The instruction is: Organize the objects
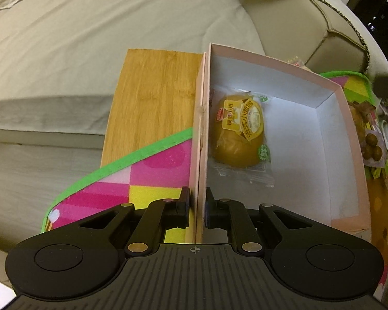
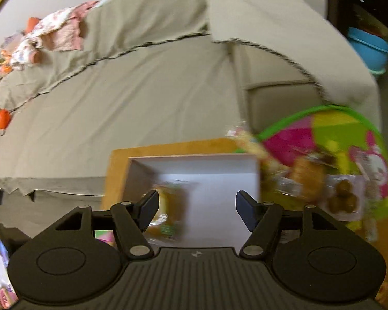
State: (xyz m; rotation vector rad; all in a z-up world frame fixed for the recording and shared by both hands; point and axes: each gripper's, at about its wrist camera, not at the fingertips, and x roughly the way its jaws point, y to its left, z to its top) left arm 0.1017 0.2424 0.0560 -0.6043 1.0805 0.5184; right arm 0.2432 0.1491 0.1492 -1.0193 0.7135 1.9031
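Observation:
A pink open box [image 1: 349, 139] with a white inside stands on a wooden board [image 1: 155, 98]. A wrapped yellow bun [image 1: 239, 131] lies inside it. My left gripper [image 1: 197, 208] is shut on the box's left wall, one finger on each side. In the blurred right wrist view, my right gripper [image 2: 197, 210] is open and empty above the same box [image 2: 219, 180], with the bun [image 2: 172, 206] by its left finger. More wrapped snacks [image 2: 341, 196] lie on the mat to the right of the box.
A pink, yellow and green play mat [image 1: 147, 178] lies under the box and shows in the right wrist view [image 2: 323, 131]. A beige covered sofa [image 1: 103, 38] fills the background. Toys and cloths [image 2: 51, 33] lie far left on it. A blue basin [image 2: 370, 49] stands at the far right.

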